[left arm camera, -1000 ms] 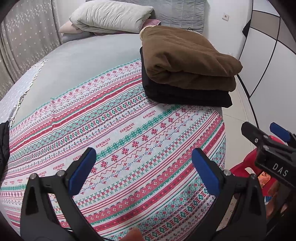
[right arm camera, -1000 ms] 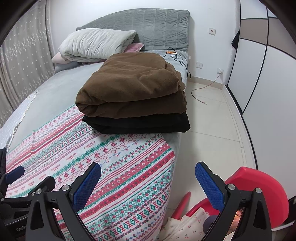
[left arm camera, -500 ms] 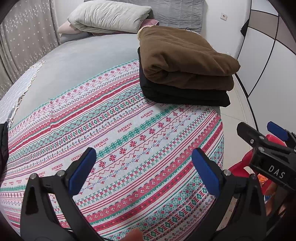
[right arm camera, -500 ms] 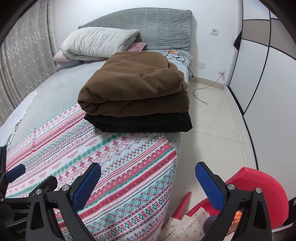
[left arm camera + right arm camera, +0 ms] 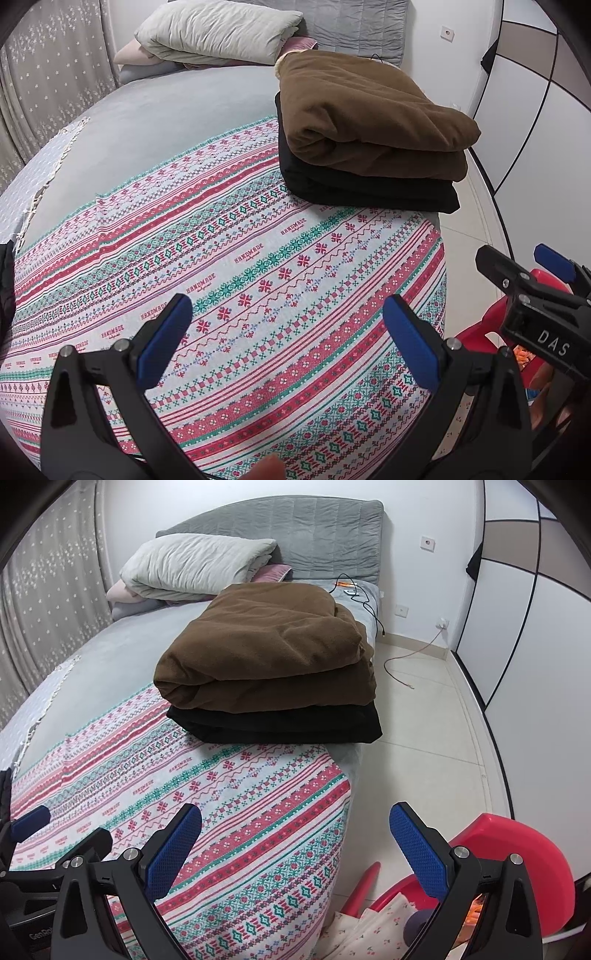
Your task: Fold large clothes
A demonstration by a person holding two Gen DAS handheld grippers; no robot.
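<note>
A folded brown garment (image 5: 365,122) (image 5: 269,650) lies on top of a folded black one (image 5: 369,188) (image 5: 280,723), stacked at the right side of the bed. Both rest partly on a patterned red, green and white cloth (image 5: 240,280) (image 5: 221,794) spread flat over the bed's near end. My left gripper (image 5: 288,343) hovers open above that cloth, nothing between its blue pads. My right gripper (image 5: 295,849) is open and empty too, over the bed's right corner; it shows at the right edge of the left wrist view (image 5: 532,277).
Pillows (image 5: 199,568) and a grey headboard (image 5: 306,539) are at the far end of the grey bed (image 5: 159,125). A red plastic basket (image 5: 517,856) with floral fabric stands on the tiled floor (image 5: 424,723) at lower right. A cable (image 5: 406,657) trails across the floor. Wardrobe doors (image 5: 535,646) line the right.
Both grippers have drifted slightly, so the stack sits a little further off in both views. Both stay open. The clothes have not moved.
</note>
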